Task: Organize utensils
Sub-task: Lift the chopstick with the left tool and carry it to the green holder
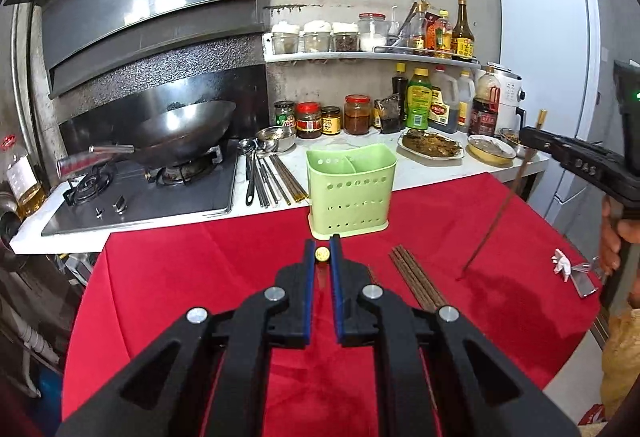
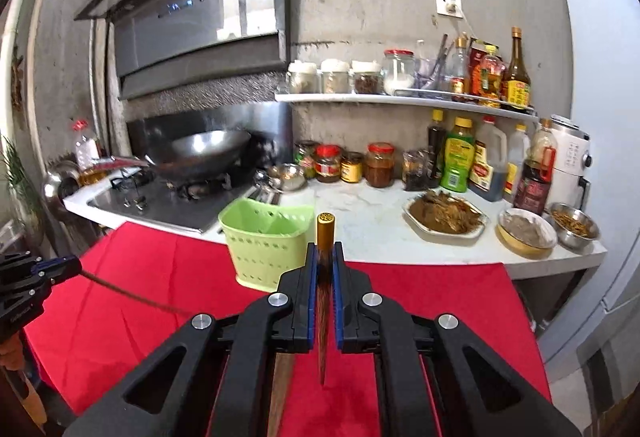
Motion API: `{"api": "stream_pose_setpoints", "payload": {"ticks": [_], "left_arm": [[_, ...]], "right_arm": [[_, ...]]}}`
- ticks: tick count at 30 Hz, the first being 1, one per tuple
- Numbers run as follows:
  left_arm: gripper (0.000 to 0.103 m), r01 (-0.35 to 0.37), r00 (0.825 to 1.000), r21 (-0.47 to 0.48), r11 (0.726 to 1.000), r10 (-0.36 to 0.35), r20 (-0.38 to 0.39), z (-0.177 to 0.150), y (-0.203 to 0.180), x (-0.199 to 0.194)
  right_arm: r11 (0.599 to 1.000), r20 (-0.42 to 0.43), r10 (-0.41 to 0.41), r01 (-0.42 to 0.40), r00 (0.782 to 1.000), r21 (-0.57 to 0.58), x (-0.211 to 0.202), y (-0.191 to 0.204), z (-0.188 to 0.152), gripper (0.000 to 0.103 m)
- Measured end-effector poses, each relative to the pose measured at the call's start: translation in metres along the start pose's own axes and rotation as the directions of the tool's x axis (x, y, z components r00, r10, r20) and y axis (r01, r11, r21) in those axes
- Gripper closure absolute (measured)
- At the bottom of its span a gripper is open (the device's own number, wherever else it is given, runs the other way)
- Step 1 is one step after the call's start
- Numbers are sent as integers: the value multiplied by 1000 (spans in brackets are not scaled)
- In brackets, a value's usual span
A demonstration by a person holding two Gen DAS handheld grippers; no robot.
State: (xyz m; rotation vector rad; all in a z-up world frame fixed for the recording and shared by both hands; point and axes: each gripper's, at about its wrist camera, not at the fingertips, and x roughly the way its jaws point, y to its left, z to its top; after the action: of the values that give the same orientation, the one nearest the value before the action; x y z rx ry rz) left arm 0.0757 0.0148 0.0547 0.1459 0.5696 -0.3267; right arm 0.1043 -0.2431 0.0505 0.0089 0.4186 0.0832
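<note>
A light green utensil holder (image 1: 350, 193) (image 2: 268, 237) stands at the far edge of the red cloth, its compartments showing nothing inside. My left gripper (image 1: 322, 245) (image 2: 76, 263) is just in front of it, shut on a dark chopstick (image 2: 132, 295) whose gold cap (image 1: 322, 254) faces the camera. To the right of the holder, my right gripper (image 2: 325, 249) (image 1: 526, 137) is shut on a second chopstick (image 1: 496, 217), gold cap (image 2: 326, 227) up and tip hanging toward the cloth. Several more dark chopsticks (image 1: 416, 277) lie on the cloth.
More chopsticks and ladles (image 1: 268, 177) lie on the white counter beside the stove with its wok (image 1: 188, 129). Jars, bottles and food dishes (image 1: 434, 145) line the counter. A white spoon and metal utensils (image 1: 576, 269) sit at the cloth's right edge near a hand.
</note>
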Motion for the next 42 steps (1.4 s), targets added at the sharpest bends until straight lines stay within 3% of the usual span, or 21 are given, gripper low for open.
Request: {"api": "stream_pose_setpoints", "payload": {"ticks": [11,19,27,32,36,42], "left_arm": [[96,88,994,27,996,-86,-75,22,-11,28],[96,106,986,94,990,-92,-138,52,-34,59],[96,121,982,89,989,-106,-157,44,-43,91],[96,94,994,53,994,-90,-67,41,-34,70],[96,70,997,47,996,-71,33,59,-31,40],[96,48,978,68,997,-61,201,113,-40,8]], "right_arm": [[999,-57,41,-40,998,18,27,1,-12,96],[999,-65,25,-24,998,27,38,-6,-8,96],[1000,-57,21,-20,998,18,41,-11,-10,95],[1000,-12,10,-10,1000,5,34,-9,-6,96],[1000,50,19,-19,999,-4,32,-4,14,96],[999,210,42,-34,977,-41,30,6,69,96]]}}
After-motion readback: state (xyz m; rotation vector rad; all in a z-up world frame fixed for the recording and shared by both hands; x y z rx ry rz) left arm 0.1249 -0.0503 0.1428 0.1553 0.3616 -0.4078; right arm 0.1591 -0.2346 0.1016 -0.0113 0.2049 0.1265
